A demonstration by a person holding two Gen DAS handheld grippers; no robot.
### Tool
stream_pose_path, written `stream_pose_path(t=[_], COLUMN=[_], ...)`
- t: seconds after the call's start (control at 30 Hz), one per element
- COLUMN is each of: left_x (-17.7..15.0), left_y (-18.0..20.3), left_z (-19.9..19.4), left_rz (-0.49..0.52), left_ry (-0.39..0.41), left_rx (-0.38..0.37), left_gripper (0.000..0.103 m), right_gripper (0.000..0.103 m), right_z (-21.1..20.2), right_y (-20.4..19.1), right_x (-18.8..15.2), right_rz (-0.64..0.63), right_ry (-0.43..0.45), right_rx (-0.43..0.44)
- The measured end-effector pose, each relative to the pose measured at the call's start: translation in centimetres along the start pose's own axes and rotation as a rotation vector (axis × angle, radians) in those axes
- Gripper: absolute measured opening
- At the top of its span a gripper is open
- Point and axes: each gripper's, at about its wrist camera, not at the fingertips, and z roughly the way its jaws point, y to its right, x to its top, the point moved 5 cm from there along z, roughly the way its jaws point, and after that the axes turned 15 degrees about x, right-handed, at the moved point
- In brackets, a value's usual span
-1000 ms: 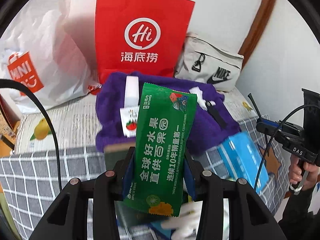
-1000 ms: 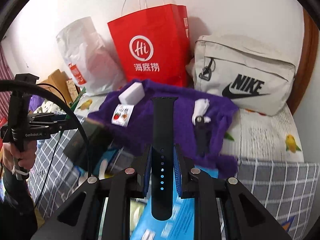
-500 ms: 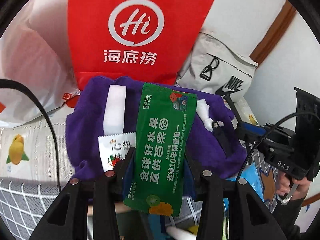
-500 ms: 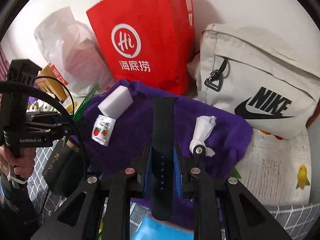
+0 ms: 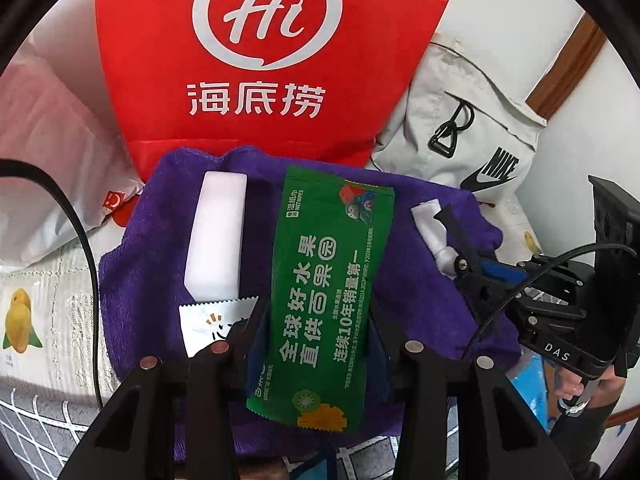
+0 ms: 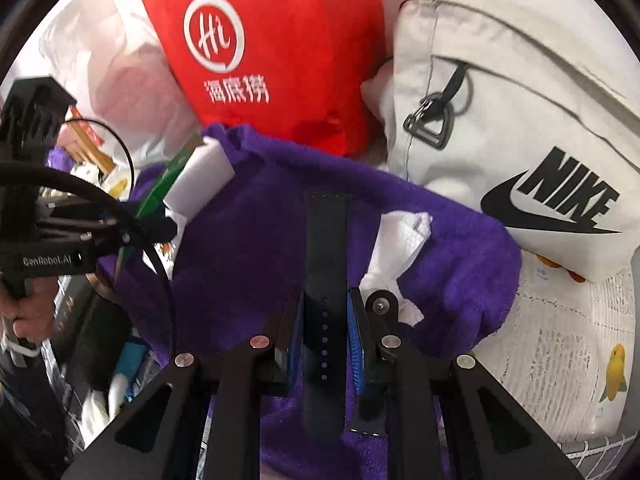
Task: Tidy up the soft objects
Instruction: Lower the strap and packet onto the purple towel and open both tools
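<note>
green wet-wipe packet (image 5: pixel 328 288) sits clamped upright in left claw (image 5: pixel 316 332) above purple towel (image 5: pixel 160 240).

A home bedroom: checked bedding (image 5: pixel 32 420), shopping bags (image 5: pixel 260 56) against the wall.

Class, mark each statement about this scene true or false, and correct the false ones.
1. The left gripper holds a green wet-wipes packet. True.
2. The right gripper is empty. False: it grips a black watch strap.
3. A white block lies on the purple towel. True.
4. The red bag stands in front of the towel. False: it stands behind it.
</note>
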Motion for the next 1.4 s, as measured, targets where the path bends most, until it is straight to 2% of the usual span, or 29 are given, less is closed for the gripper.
stream_pose_path(t=[0.53,0.6,0.73,1.3,1.4], left_x=[-0.1,-0.2,-0.3,-0.8,-0.8], left_y=[0.8,0.7,0.6,0.6,0.7], left_z=[2.5,2.7,3.0,4.3,4.3], left_rz=[0.017,0.019,0.011,0.012,0.014], left_ry=[-0.049,-0.050,-0.062,-0.110,-0.113], left_rx=[0.028,0.034,0.037,0.068,0.068], left_gripper=[0.041,0.041,0.042,0.046,0.054], right_gripper=[0.021,0.024,0.031,0.035,0.035], right_z=[2.8,2.9,2.7,-1.2,-1.7], right_y=[0.9,0.9,0.8,1.1,0.7], right_x=[-0.9,-0.9,-0.7,-0.4,-0.4], right_rz=[0.004,0.006,-0.007,-0.008,-0.014], right_ry=[-0.095,-0.100,-0.093,-0.026,-0.019], right_rx=[0.017,0.023,0.013,-0.015,-0.017])
